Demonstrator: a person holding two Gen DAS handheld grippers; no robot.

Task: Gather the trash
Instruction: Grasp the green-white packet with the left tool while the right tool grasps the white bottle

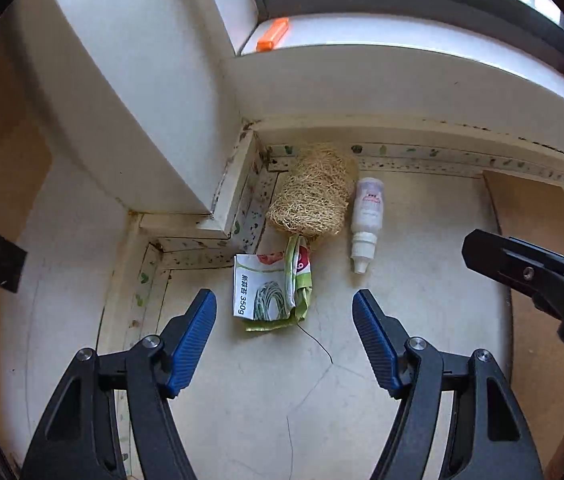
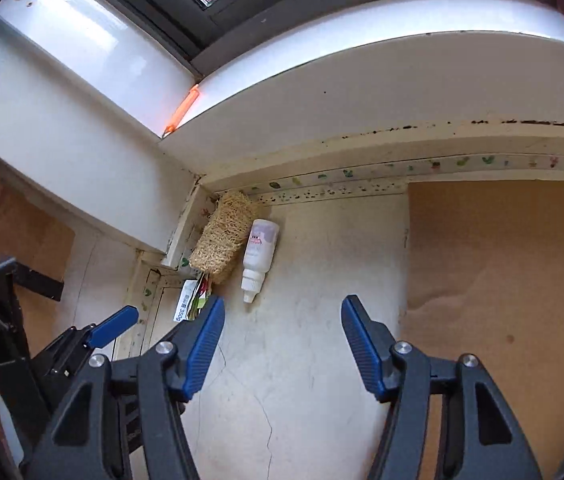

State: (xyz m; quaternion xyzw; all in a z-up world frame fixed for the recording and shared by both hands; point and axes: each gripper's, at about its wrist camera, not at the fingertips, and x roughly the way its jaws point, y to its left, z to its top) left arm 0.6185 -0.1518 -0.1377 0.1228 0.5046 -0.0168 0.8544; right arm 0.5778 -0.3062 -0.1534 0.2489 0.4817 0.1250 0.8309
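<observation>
**Both grippers hang open over trash in the desk corner**

Left wrist view: the left gripper [image 1: 284, 306] points down at a white desk [image 1: 421, 320], its blue fingers [image 1: 196, 340] spread apart and grasping nothing. A crumpled green-and-white wrapper [image 1: 272, 292] lies on the desk just ahead of the gap between them. Beyond it, a tan loofah [image 1: 313, 190] sits in the corner below the windowsill [image 1: 361, 36], touching the wrapper's far end. A small white bottle [image 1: 367, 220] lies beside the loofah, cap toward the camera. An orange clip [image 1: 273, 34] rests on the sill. The right gripper's dark body enters from the right.

Right wrist view: the right gripper [image 2: 283, 312] is likewise released, empty, over bare desk. The bottle [image 2: 260, 254] lies ahead, slightly left; the loofah [image 2: 224, 240] beside it; the wrapper [image 2: 194, 302] partly hidden behind the left finger. A brown board [image 2: 501, 280] covers the desk to the right.
</observation>
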